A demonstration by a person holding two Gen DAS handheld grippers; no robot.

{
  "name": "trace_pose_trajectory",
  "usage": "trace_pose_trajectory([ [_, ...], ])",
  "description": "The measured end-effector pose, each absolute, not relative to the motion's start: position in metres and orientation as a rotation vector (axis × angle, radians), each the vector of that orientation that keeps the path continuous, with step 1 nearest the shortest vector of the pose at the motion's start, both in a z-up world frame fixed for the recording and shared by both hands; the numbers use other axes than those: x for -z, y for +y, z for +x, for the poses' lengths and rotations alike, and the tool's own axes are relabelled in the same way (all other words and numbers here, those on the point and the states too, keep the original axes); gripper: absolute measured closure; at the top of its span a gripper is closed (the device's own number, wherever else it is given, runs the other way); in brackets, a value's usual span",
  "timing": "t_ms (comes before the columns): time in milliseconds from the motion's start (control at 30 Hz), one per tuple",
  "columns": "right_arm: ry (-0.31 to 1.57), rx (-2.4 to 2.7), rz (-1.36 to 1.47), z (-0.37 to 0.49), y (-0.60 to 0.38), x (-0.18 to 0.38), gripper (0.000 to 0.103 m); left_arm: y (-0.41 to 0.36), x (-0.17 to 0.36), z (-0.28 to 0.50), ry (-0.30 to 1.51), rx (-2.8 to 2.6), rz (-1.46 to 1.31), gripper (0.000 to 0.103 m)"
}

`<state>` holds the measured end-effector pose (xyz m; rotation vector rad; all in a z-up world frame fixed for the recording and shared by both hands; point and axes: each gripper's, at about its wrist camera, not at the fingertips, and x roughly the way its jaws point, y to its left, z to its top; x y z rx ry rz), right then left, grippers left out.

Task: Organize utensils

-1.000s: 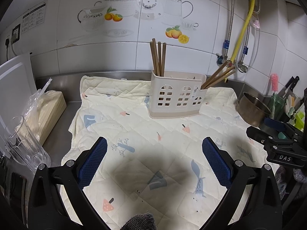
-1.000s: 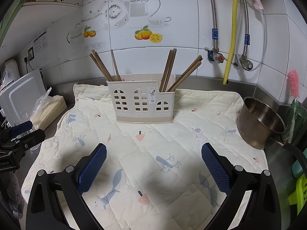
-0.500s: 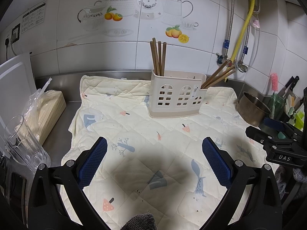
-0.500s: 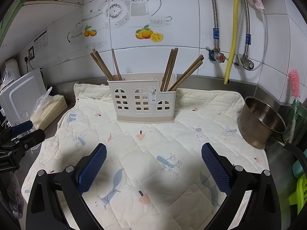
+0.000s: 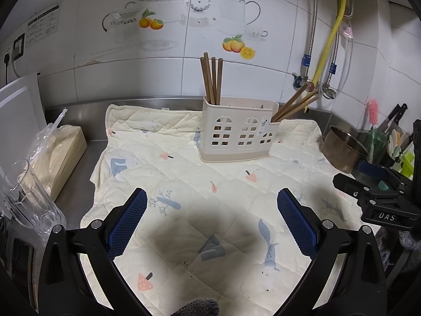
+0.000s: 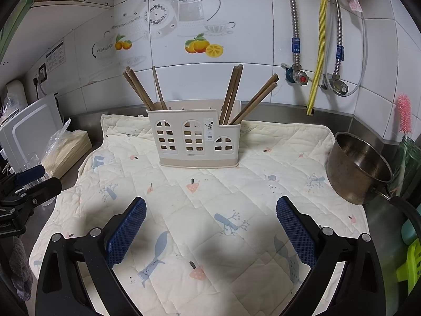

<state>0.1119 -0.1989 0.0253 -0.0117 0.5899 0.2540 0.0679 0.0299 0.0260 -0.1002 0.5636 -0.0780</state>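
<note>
Cream plastic utensil holder (image 6: pixel 196 139) with little arched window cutouts is the landmark, standing upright toward the back of a quilted mat (image 6: pixel 210 210) printed with mushrooms and birds. The mat covers a steel table (image 5: pixel 76 197). Brown wooden chopsticks (image 6: pixel 232 93) sit in the holder in two bunches: in the right wrist view one bunch leans out of its left end and the other fans out of its lower right end. So all the chopsticks I can see are in the holder, none lying on the mat.

Left gripper (image 5: pixel 211 220) hovers over the mat in front of the holder, blue-padded fingers (image 5: pixel 127 221) spread wide, nothing between them. Right gripper (image 6: pixel 210 230) is the same deal, wide open and empty, also in front of the holder and well apart from it.

Right of the holder, off the mat's edge, is a metal saucepan (image 6: pixel 357 168). Left of the holder there's a clear glass mug (image 5: pixel 29 197) and a bagged stack of something pale (image 5: pixel 60 152), can't tell what exactly. Behind the holder, white wall tiles with a fruit-and-teapot decal (image 6: pixel 204 47).
</note>
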Motion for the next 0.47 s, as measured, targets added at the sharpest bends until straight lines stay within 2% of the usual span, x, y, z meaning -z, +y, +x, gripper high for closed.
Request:
trace_pose_trajectory([
  [467, 0.598, -0.257, -0.010, 0.1122, -0.1999, -0.0218, 0.007, 0.0320, -0.0241, 0.0680, 0.574, 0.066, -0.108, 0.005],
])
